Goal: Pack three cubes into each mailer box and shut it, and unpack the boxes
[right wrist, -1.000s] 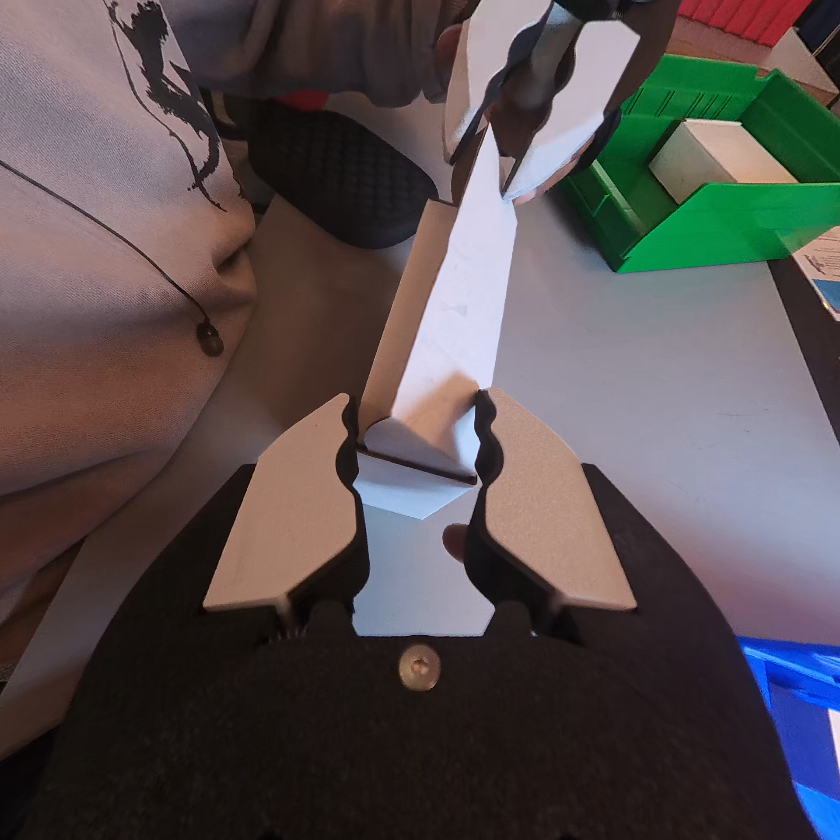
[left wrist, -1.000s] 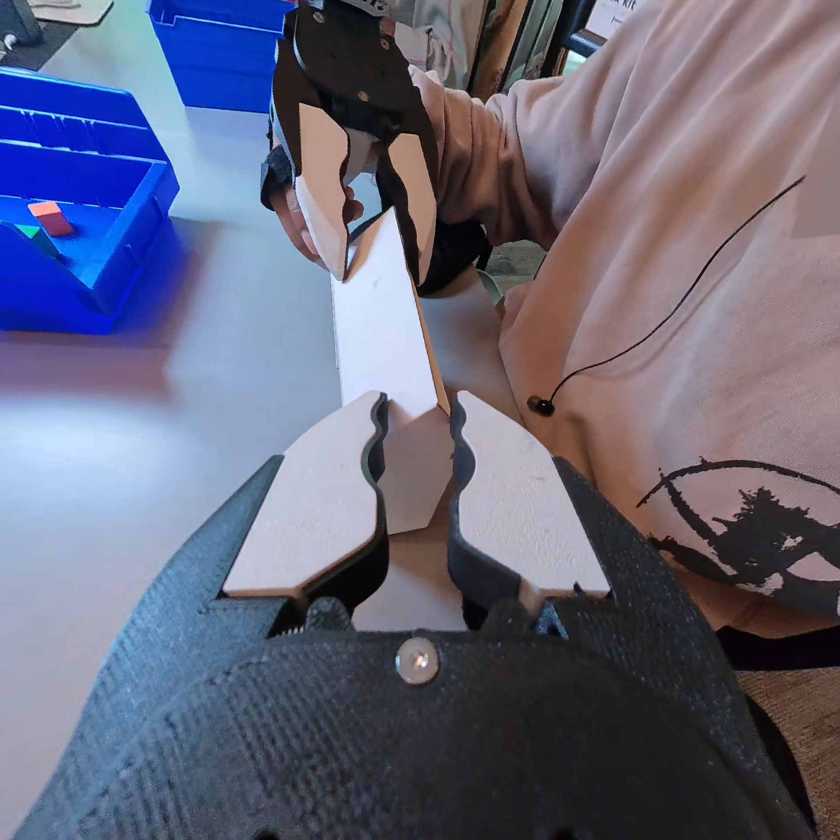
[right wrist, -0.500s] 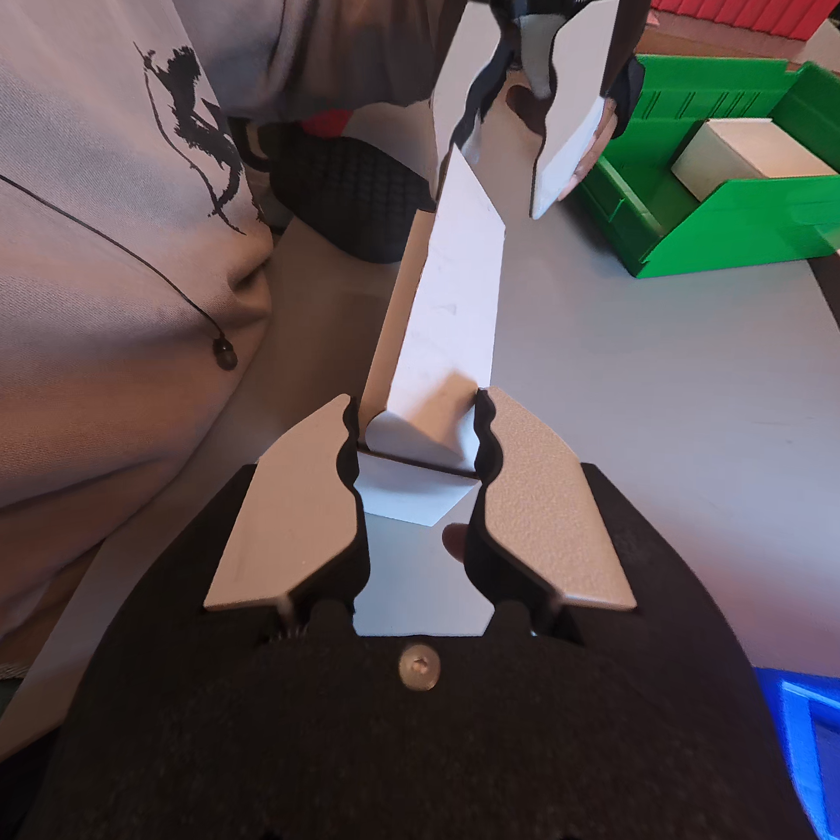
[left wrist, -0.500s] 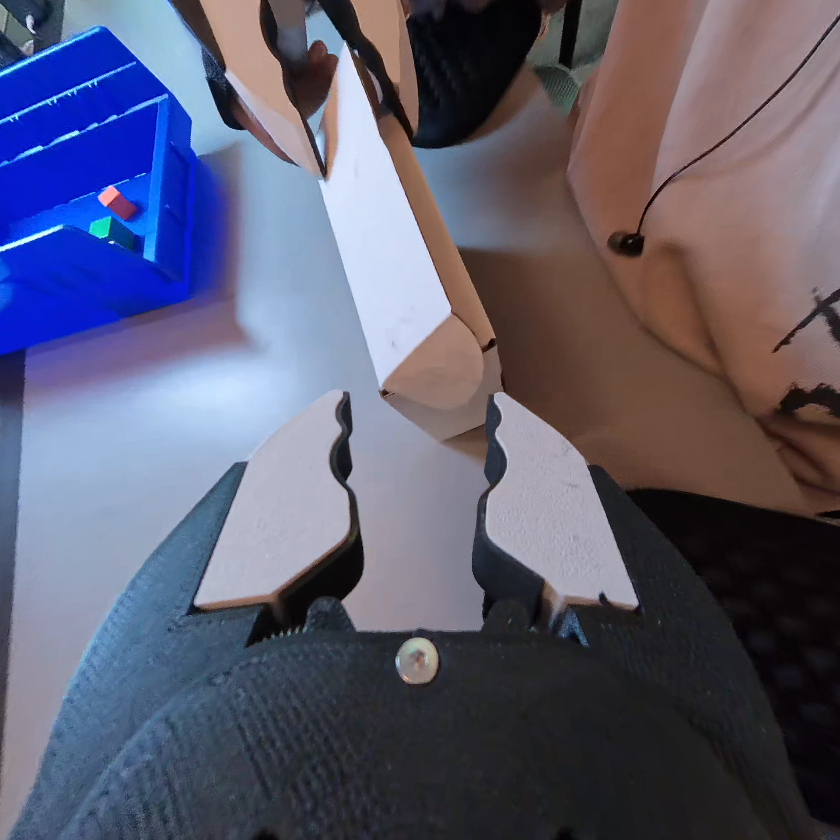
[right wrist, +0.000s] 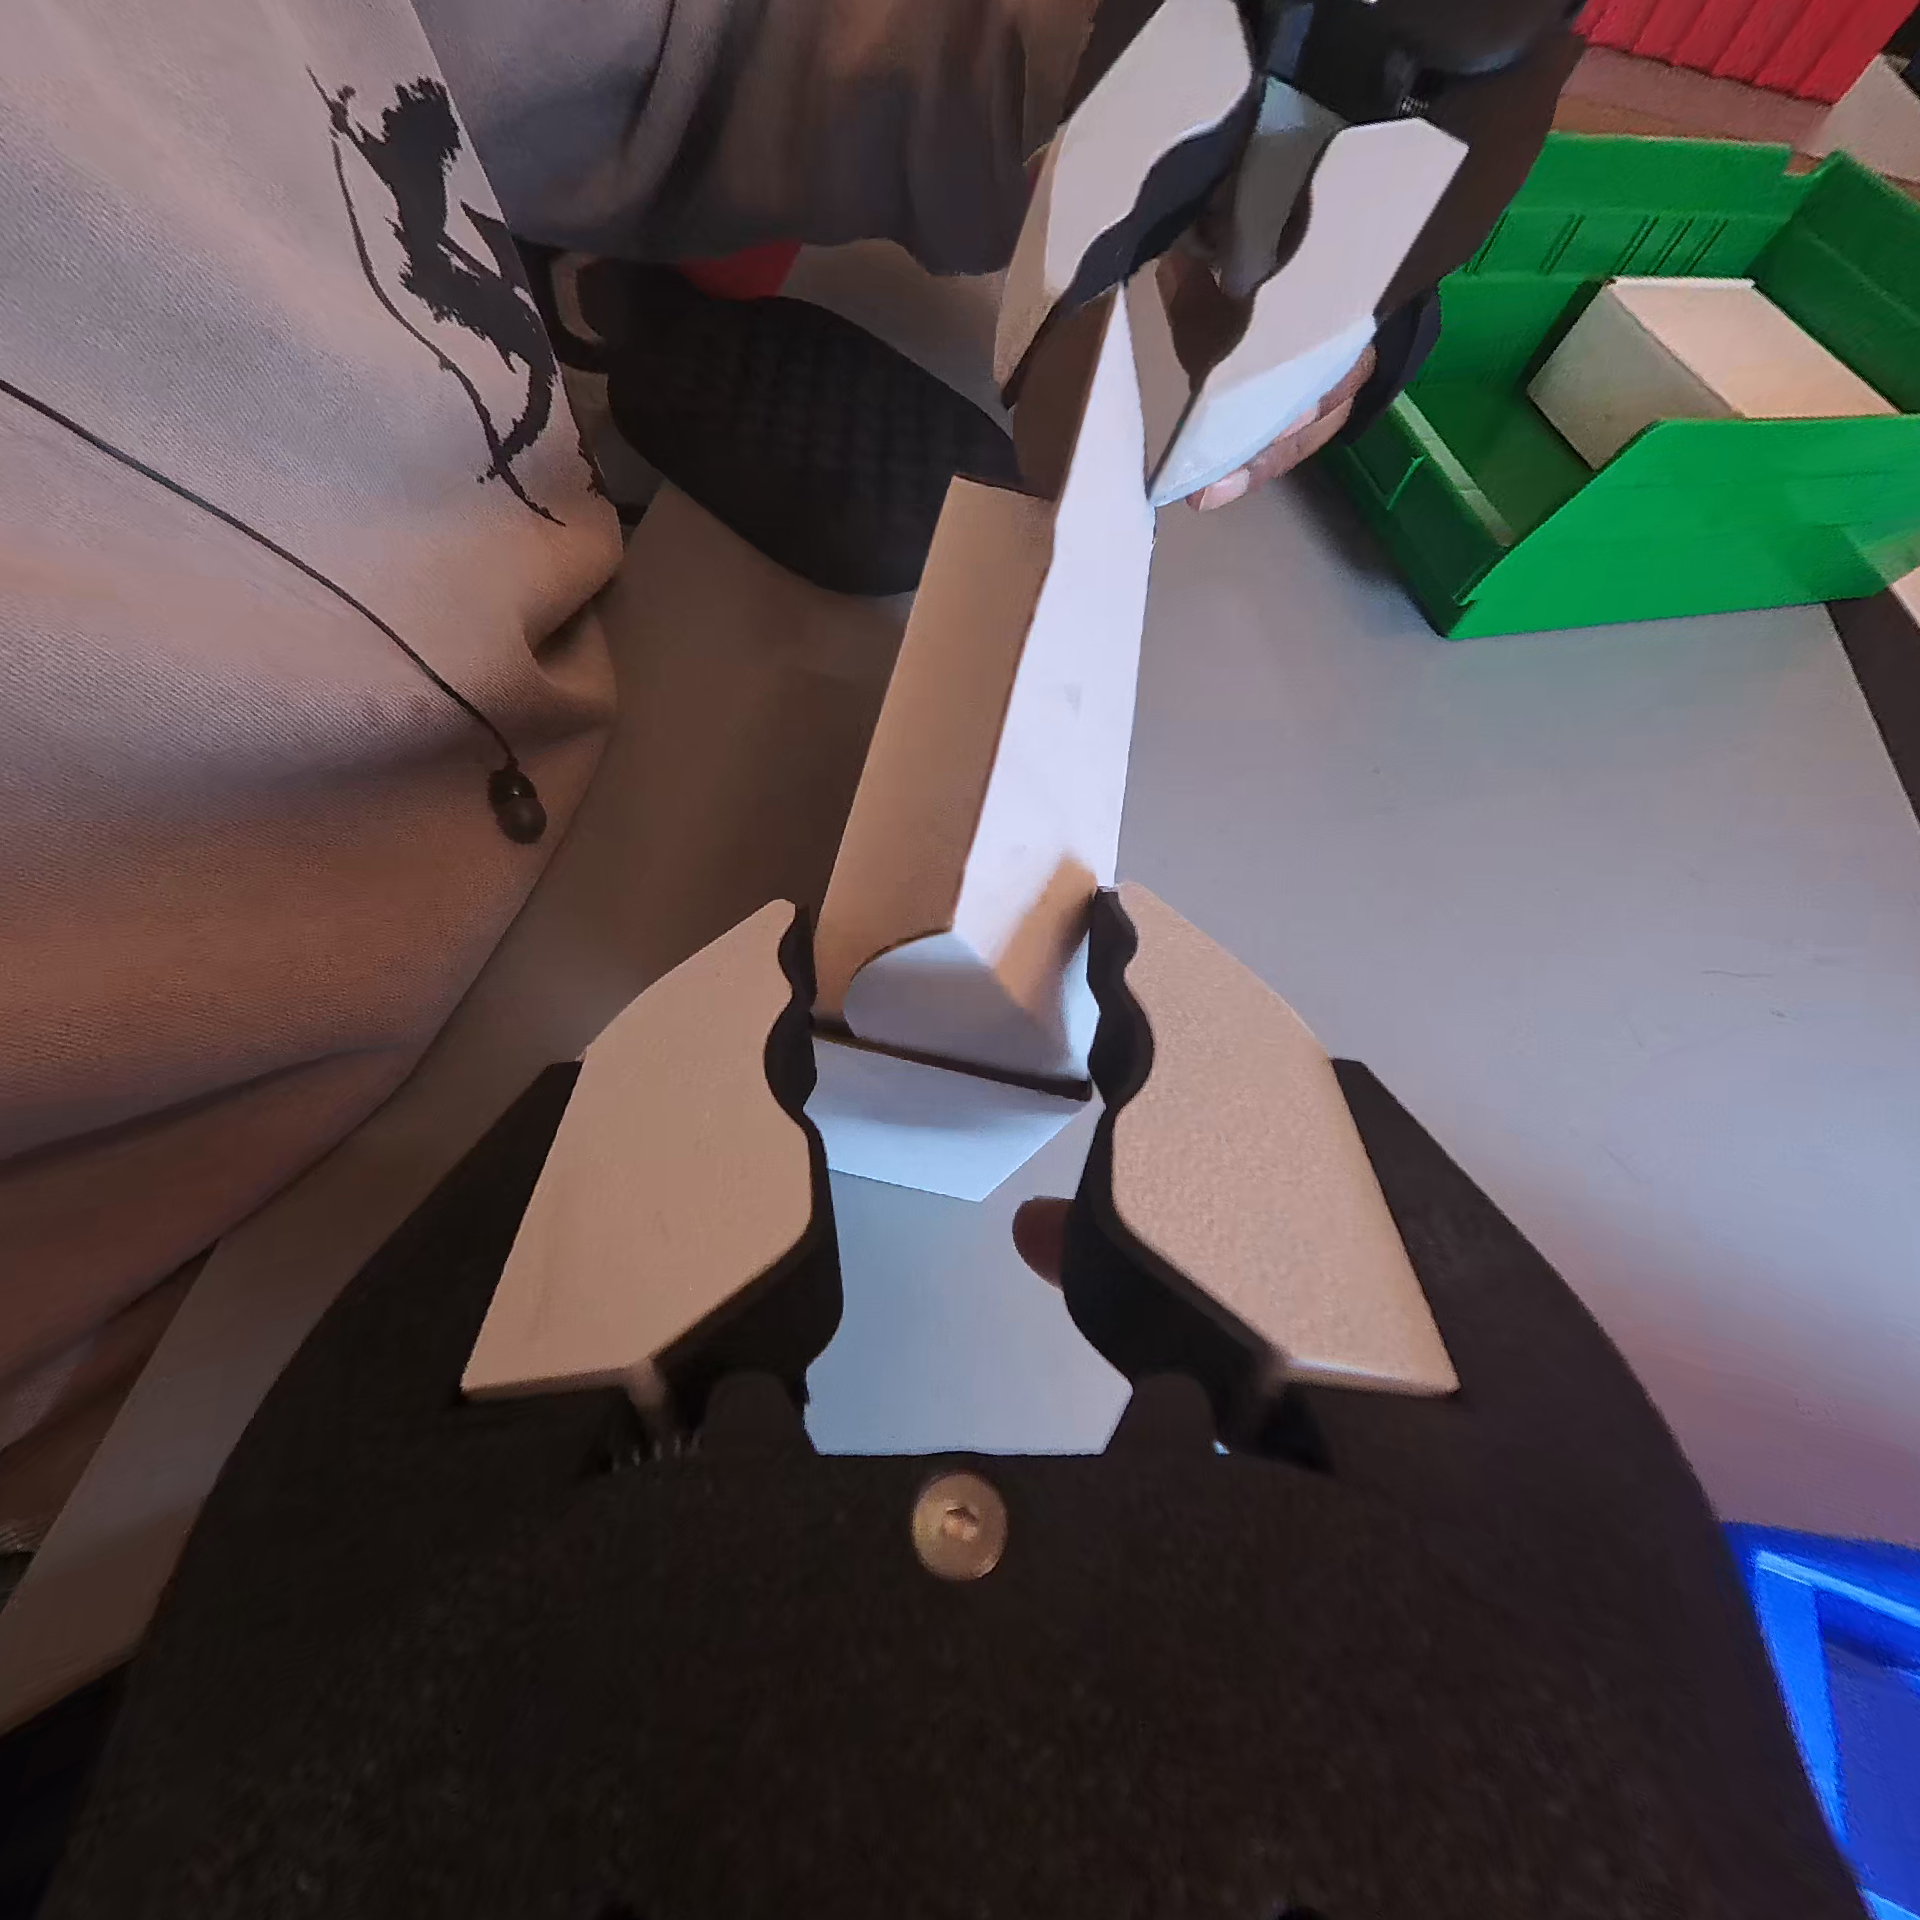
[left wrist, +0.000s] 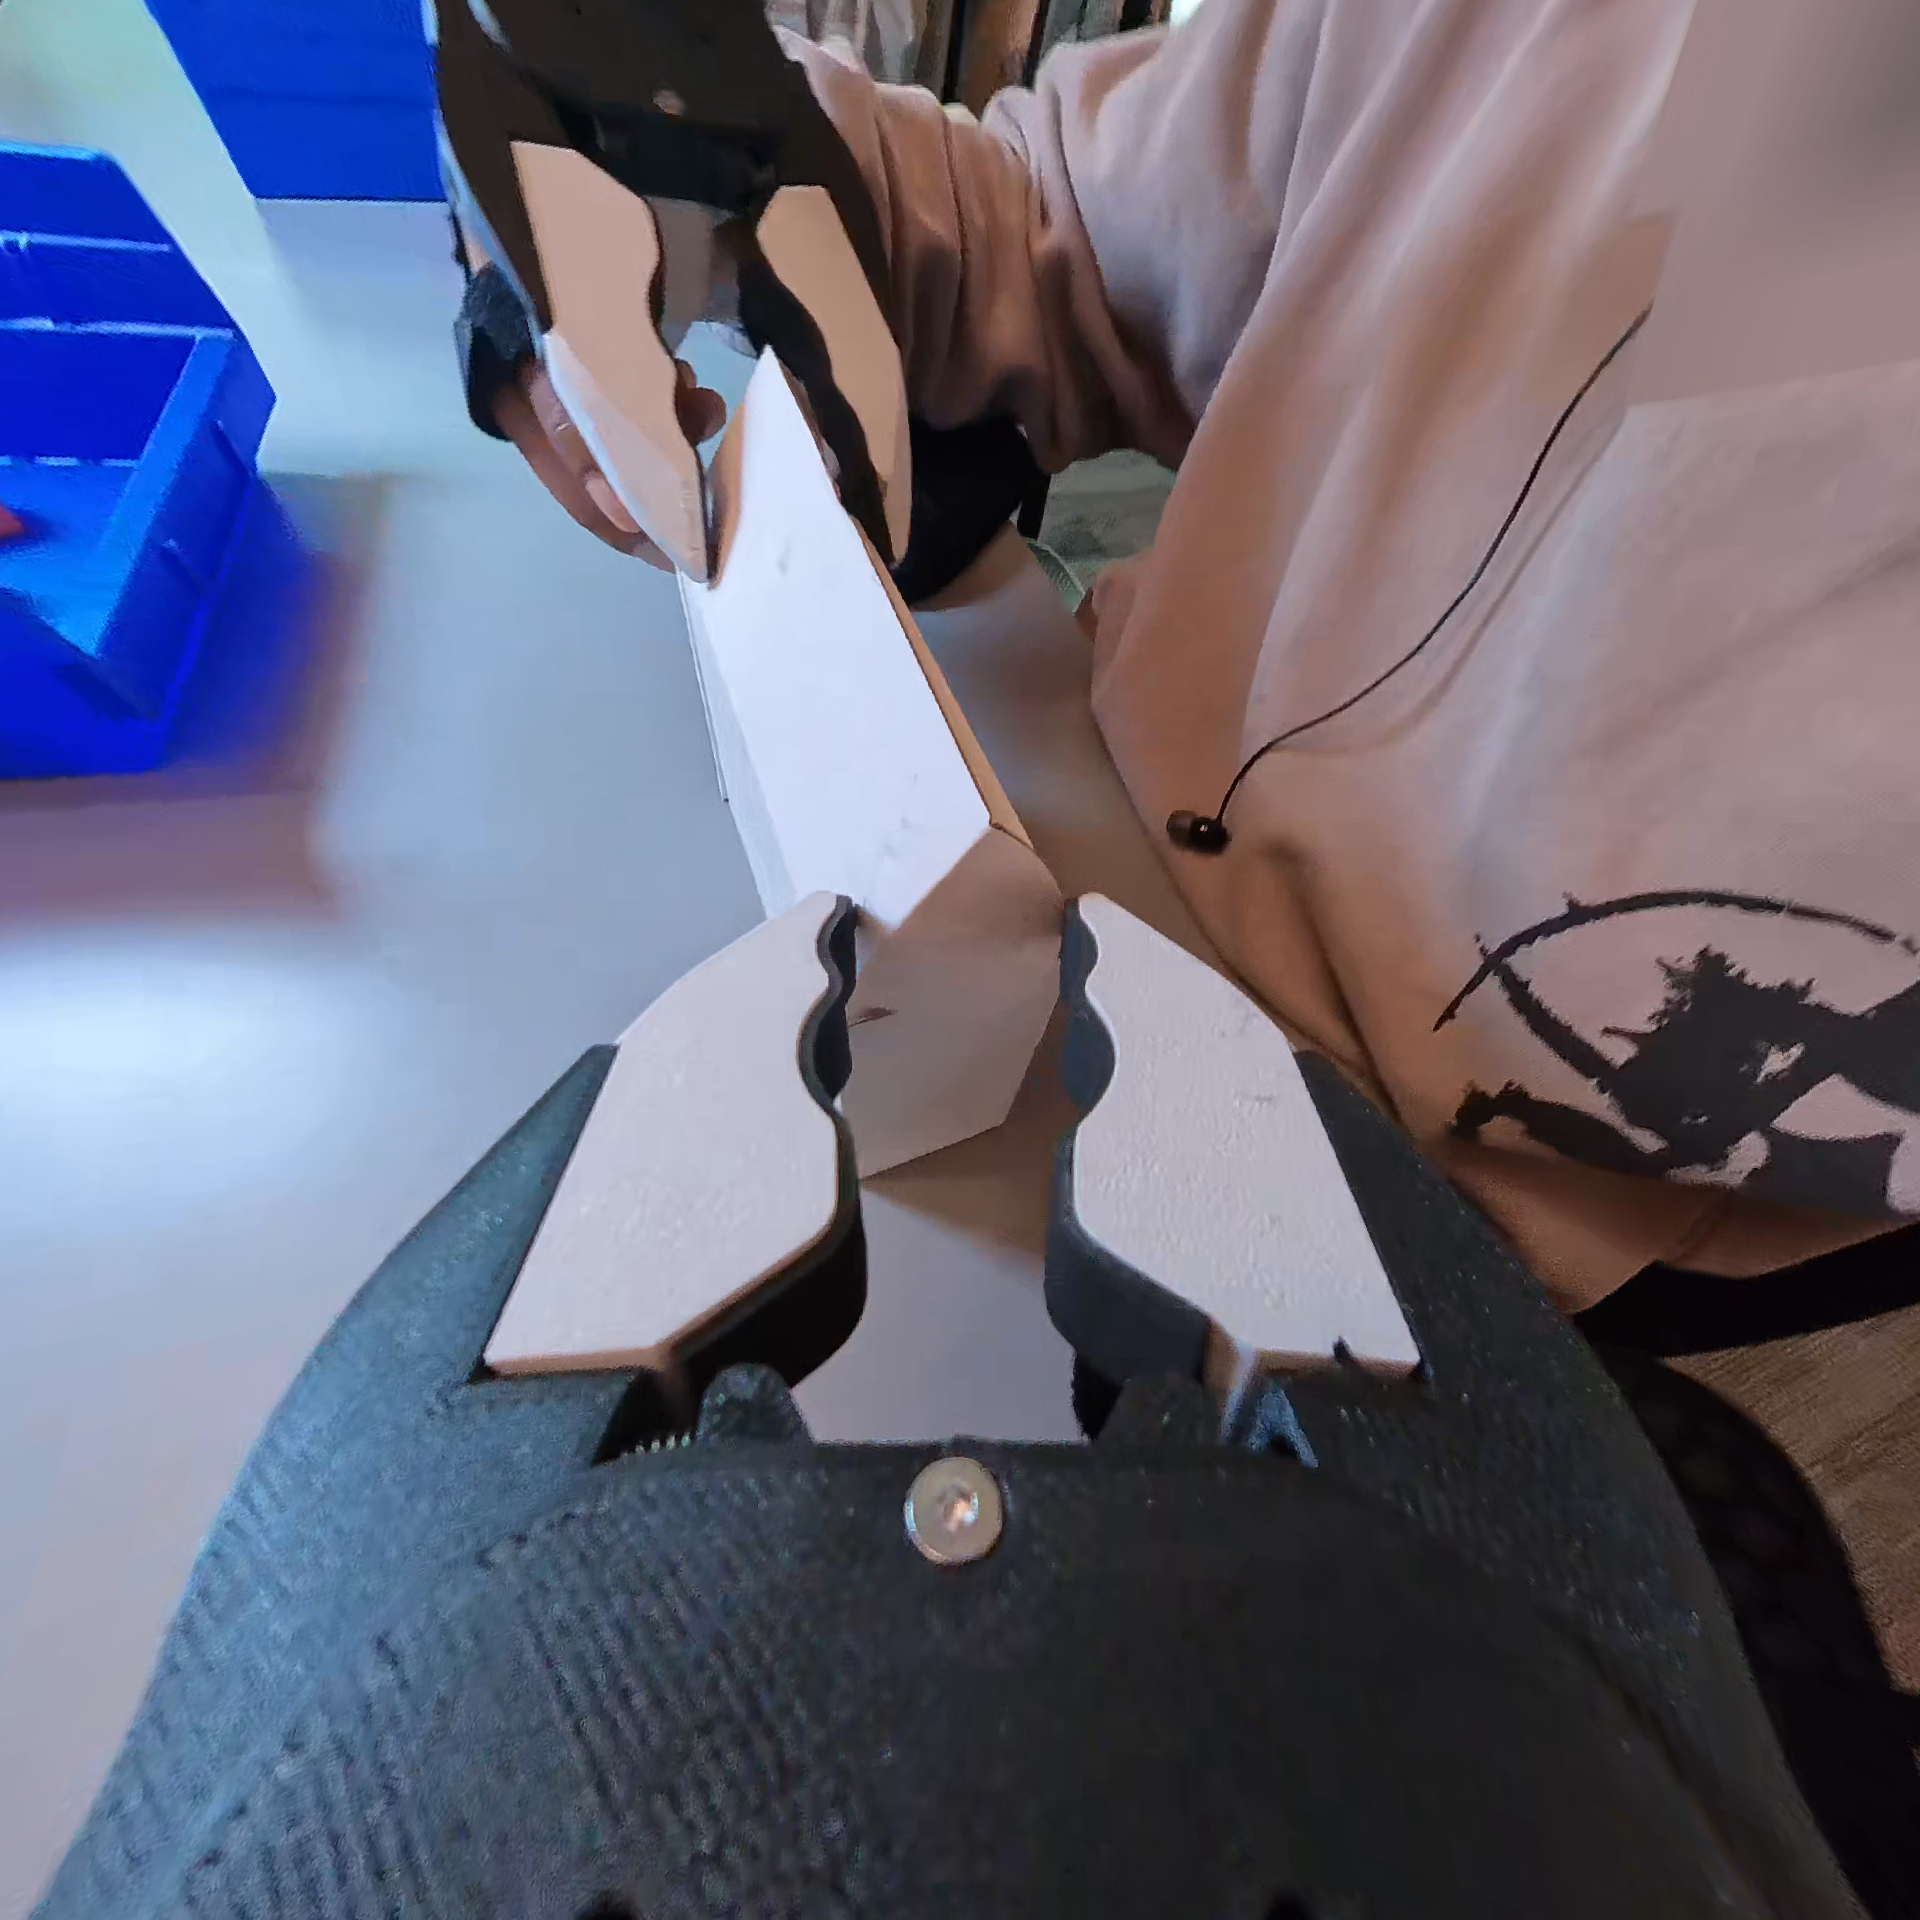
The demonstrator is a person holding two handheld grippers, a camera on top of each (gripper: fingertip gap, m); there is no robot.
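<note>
A long, narrow white mailer box (left wrist: 831,707) lies closed between my two grippers, over the grey table (left wrist: 312,1091) near the person's torso. My left gripper (left wrist: 956,914) is shut on the box's near end flap (left wrist: 945,1039). In the right wrist view it shows at the far end of the box (right wrist: 1081,447). My right gripper (right wrist: 951,914) is shut on the other end of the box (right wrist: 1049,727), and it shows at the top of the left wrist view (left wrist: 795,551). No cubes show clearly; the box's inside is hidden.
A blue bin (left wrist: 114,582) stands to the left, with a second blue bin (left wrist: 312,114) behind it. A green bin (right wrist: 1683,551) at the far right holds another white box (right wrist: 1704,364). A blue bin corner (right wrist: 1860,1683) shows low right. The person's beige sweatshirt (left wrist: 1455,623) borders the table. My right fingertips sit around 12 cm from my left ones.
Half a second ago my left gripper was open and off the box's end. Now it is back around that end and closed on it. The right gripper kept its hold.
</note>
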